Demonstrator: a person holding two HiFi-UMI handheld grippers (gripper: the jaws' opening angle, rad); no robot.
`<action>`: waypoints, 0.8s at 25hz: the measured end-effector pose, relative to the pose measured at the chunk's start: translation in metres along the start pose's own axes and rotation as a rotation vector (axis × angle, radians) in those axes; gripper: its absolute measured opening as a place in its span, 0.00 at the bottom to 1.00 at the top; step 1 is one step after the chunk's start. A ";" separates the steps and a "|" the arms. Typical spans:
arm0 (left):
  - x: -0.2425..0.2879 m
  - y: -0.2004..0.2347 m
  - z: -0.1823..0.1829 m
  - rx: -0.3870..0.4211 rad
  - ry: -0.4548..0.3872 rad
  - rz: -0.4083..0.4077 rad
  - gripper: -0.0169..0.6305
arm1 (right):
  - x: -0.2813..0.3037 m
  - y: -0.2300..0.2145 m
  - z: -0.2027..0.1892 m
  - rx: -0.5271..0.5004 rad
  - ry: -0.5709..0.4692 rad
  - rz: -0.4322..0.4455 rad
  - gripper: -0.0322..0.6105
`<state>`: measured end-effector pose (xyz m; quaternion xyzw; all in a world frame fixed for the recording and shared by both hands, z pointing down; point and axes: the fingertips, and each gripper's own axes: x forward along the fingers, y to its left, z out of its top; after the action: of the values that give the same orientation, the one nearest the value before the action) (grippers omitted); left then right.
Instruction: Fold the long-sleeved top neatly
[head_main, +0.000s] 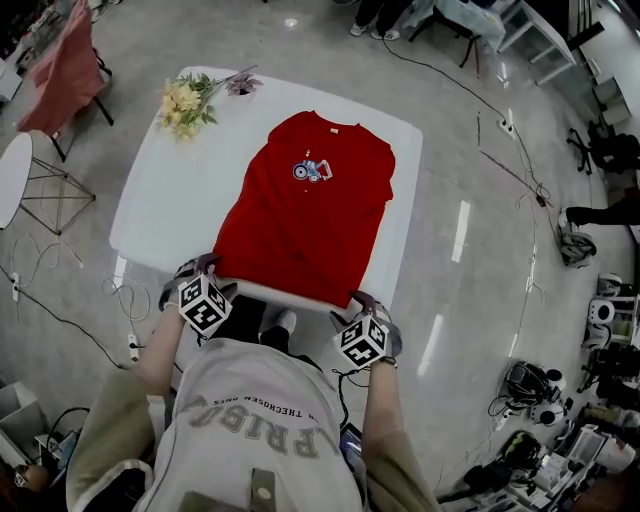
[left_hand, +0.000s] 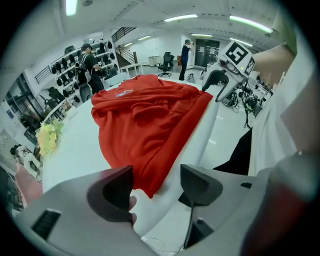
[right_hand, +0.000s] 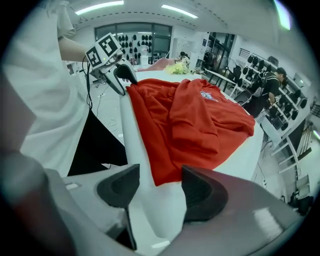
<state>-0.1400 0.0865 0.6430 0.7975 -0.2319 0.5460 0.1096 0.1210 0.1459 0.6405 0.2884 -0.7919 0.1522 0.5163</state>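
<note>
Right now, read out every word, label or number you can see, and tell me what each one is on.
"PRIS": large letters on the person's grey top; the rest is lost in folds.
Smaller line beside it: too blurred to read.
Blue-and-white chest print on the red long-sleeved top: too small to read.
Black-and-white square-marker cubes: patterns only, no words.
</note>
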 end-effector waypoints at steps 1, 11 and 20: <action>0.002 0.000 0.000 -0.004 -0.001 0.002 0.49 | 0.001 -0.002 0.000 -0.010 0.006 -0.016 0.44; -0.029 -0.012 -0.011 0.009 -0.049 0.027 0.11 | -0.026 0.018 -0.010 -0.102 -0.018 -0.004 0.08; -0.085 -0.071 -0.031 -0.037 -0.061 -0.051 0.10 | -0.088 0.059 -0.025 -0.026 -0.061 0.175 0.08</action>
<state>-0.1554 0.1829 0.5825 0.8174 -0.2248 0.5140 0.1309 0.1296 0.2325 0.5749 0.2159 -0.8315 0.1777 0.4801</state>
